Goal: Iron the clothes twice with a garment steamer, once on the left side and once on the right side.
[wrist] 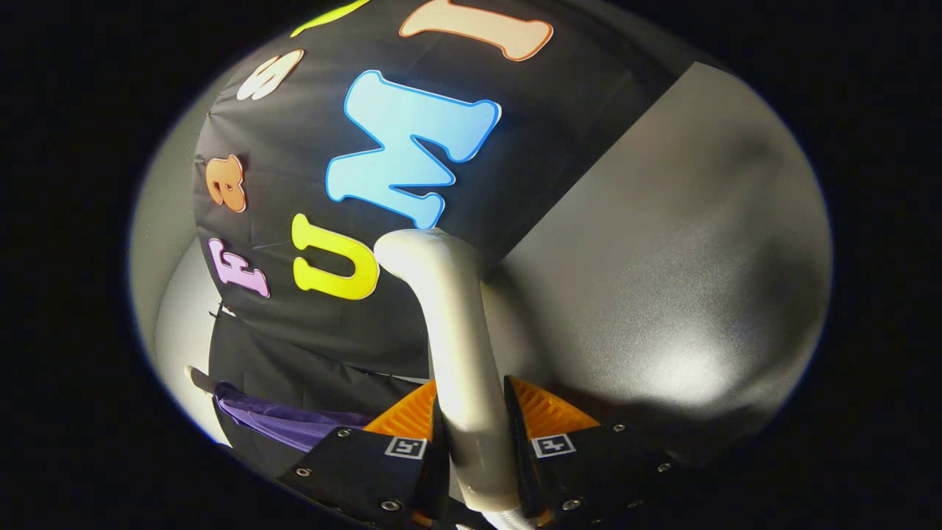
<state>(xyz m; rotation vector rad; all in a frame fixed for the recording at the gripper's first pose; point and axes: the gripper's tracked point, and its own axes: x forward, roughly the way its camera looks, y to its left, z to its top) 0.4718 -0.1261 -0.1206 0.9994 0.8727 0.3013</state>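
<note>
A: What is the gripper [469, 412] holding?
B: Both fingers squeeze the steamer [452, 346], which sticks out ahead of them.
A: And the clothes?
B: The purple cloth [283, 423] hangs just left of the fingers.

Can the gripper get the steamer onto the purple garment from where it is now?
Probably yes. The gripper is shut on the steamer, whose head points past the garment; the garment hangs beside one finger with nothing between, so it needs swinging over.
</note>
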